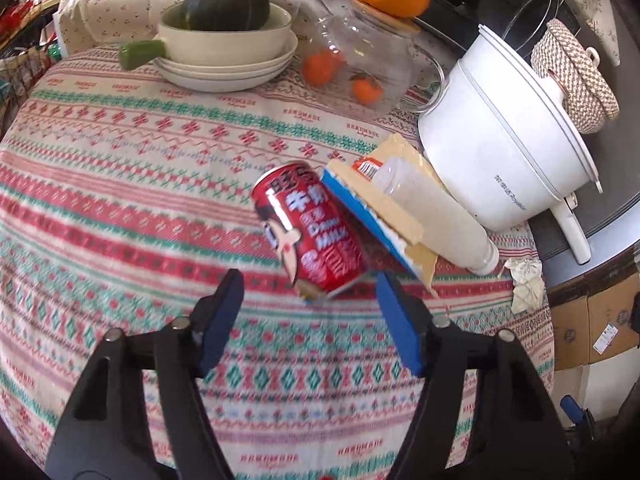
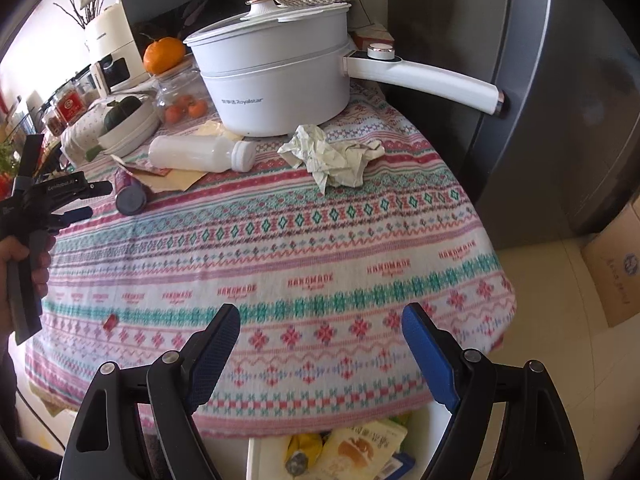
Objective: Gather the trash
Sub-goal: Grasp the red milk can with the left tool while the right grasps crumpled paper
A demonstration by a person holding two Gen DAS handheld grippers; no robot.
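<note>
A red milk can lies on its side on the patterned tablecloth, against a flattened blue and tan carton and a white bottle. My left gripper is open, its tips on either side of the can's near end without touching it. The right wrist view shows the can, the bottle, crumpled paper and a small red scrap. My right gripper hangs open and empty over the table's near edge. A white bin holding wrappers stands below.
A white electric pot with a long handle stands behind the trash. Stacked bowls holding a green squash and a glass jar with oranges sit at the back. A grey fridge and a cardboard box are right of the table.
</note>
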